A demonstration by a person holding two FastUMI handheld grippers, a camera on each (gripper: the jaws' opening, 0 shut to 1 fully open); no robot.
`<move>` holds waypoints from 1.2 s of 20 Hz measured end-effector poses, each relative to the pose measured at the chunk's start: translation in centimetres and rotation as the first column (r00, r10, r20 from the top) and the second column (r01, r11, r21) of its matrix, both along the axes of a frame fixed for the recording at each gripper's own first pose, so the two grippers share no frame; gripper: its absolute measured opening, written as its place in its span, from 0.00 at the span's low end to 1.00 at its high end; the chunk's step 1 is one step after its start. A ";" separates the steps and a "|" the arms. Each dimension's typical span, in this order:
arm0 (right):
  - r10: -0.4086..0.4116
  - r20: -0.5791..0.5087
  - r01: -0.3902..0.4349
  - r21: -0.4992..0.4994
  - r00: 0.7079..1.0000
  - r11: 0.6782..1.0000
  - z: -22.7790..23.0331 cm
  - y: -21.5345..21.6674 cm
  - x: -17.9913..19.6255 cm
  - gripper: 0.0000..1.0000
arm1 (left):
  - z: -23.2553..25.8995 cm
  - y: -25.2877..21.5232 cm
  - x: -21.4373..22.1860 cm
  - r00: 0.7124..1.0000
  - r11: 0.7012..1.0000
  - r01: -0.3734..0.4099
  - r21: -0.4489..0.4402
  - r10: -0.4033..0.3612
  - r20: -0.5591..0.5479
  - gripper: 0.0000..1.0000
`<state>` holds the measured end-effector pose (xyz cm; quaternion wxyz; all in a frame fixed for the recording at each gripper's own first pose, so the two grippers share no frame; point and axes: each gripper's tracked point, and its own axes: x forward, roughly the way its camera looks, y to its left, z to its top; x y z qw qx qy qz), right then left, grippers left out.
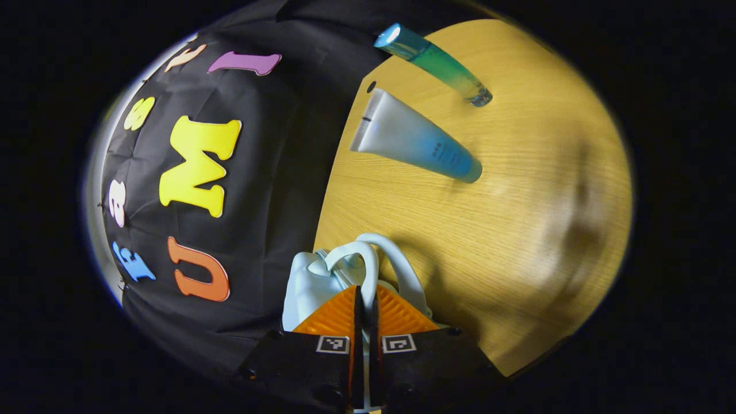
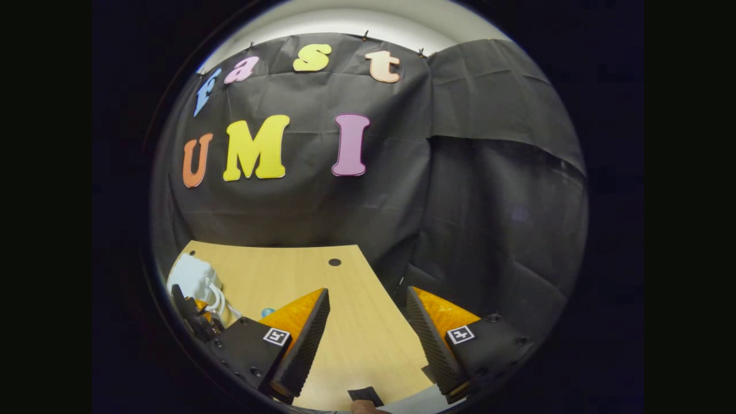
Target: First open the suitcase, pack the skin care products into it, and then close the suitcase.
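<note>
Suitcase (image 1: 313,282) is a small pale one sitting at the wooden table's (image 1: 517,230) edge, right against the black cloth wall, and the left gripper (image 1: 364,299) has its fingers pressed together on one of the looped handles (image 1: 368,259) on top. Looks to me like we're at the opening step, or maybe just repositioning the case, hard to call. Can't tell from here whether the lid is cracked open at all.

Two skin care products lie farther off on the table: a white-to-blue tube (image 1: 411,141) and a clear green-blue tube (image 1: 434,63) beyond it, near each other but not touching, well apart from the case. Neither is packed yet, so most of the job is left.

Right gripper (image 2: 368,322) is spread wide, nothing between its fingers, hovering over the near right part of the table. Its view catches the suitcase (image 2: 190,276) off at the far left with the left gripper (image 2: 195,316) on it, plus a little dark hole (image 2: 334,262) in the tabletop. It gives no look at the two tubes' layout, that comes from the left gripper view.

Next move, I'd guess: get the lid up while the case stays put, probably needing the free right gripper to steady it or go fetch a tube.
</note>
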<state>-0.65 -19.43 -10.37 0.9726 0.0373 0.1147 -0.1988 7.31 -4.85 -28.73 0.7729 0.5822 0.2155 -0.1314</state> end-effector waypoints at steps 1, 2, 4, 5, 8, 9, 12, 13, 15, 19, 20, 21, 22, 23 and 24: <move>0.000 -0.002 0.000 -0.007 1.000 1.000 0.1 0.3 0.0 0.80 | 0.3 0.0 -0.2 1.000 0.999 -0.002 -0.052 0.000 -0.023 0.06; 0.002 -0.003 -0.002 -0.015 1.000 1.000 0.2 0.5 -0.1 0.80 | 1.1 0.2 -0.2 0.999 0.994 -0.020 -0.104 0.017 -0.027 0.04; 0.007 -0.002 -0.007 -0.033 1.000 0.999 0.8 1.8 -0.1 0.80 | 4.2 0.6 0.2 0.999 0.979 -0.032 -0.204 0.037 0.020 0.03; 0.011 0.001 -0.011 -0.041 1.000 0.999 1.3 2.6 0.1 0.80 | 5.7 0.9 -0.2 0.998 0.967 -0.038 -0.251 0.051 0.045 0.03; 0.029 0.014 -0.028 -0.053 0.999 0.998 2.3 5.0 0.5 0.80 | 9.9 3.0 -0.3 0.990 0.908 -0.075 -0.412 0.117 0.079 0.03; 0.032 0.018 -0.031 -0.062 0.999 0.998 2.7 5.9 0.8 0.80 | 11.5 4.2 -0.1 0.984 0.886 -0.085 -0.456 0.146 0.098 0.02; 0.055 0.048 -0.052 -0.059 0.997 0.997 4.0 8.9 1.6 0.80 | 15.4 8.0 -0.3 0.966 0.837 -0.114 -0.535 0.219 0.137 0.03; 0.070 0.056 -0.066 -0.063 0.996 0.996 4.4 10.1 2.0 0.80 | 16.9 9.8 -0.3 0.959 0.813 -0.126 -0.568 0.246 0.139 0.03; 0.103 0.064 -0.098 -0.077 0.993 0.992 4.8 12.7 2.4 0.80 | 18.8 13.8 -0.9 0.937 0.738 -0.180 -0.651 0.331 0.116 0.02; 0.171 0.074 -0.163 -0.095 0.983 0.982 5.4 17.6 3.1 0.80 | 20.9 22.0 -1.1 0.881 0.563 -0.247 -0.788 0.469 0.059 0.02; 0.187 0.071 -0.180 -0.102 0.980 0.978 5.2 18.9 3.3 0.80 | 21.0 23.8 -1.8 0.871 0.529 -0.249 -0.811 0.488 0.050 0.02; 0.203 0.068 -0.195 -0.108 0.977 0.975 5.3 20.0 3.4 0.80 | 20.8 25.7 -2.0 0.861 0.498 -0.261 -0.827 0.508 0.035 0.02; 0.216 0.067 -0.208 -0.112 0.974 0.972 5.3 21.1 3.5 0.80 | 20.3 27.8 -2.3 0.844 0.477 -0.289 -0.830 0.537 0.014 0.03; 0.228 0.064 -0.220 -0.112 0.972 0.969 5.4 22.0 3.6 0.80 | 19.8 29.9 -2.5 0.834 0.450 -0.297 -0.842 0.551 0.001 0.02; 0.238 0.061 -0.231 -0.106 0.969 0.967 5.3 22.7 3.6 0.80 | 19.2 31.6 -2.6 0.833 0.411 -0.293 -0.863 0.553 -0.020 0.03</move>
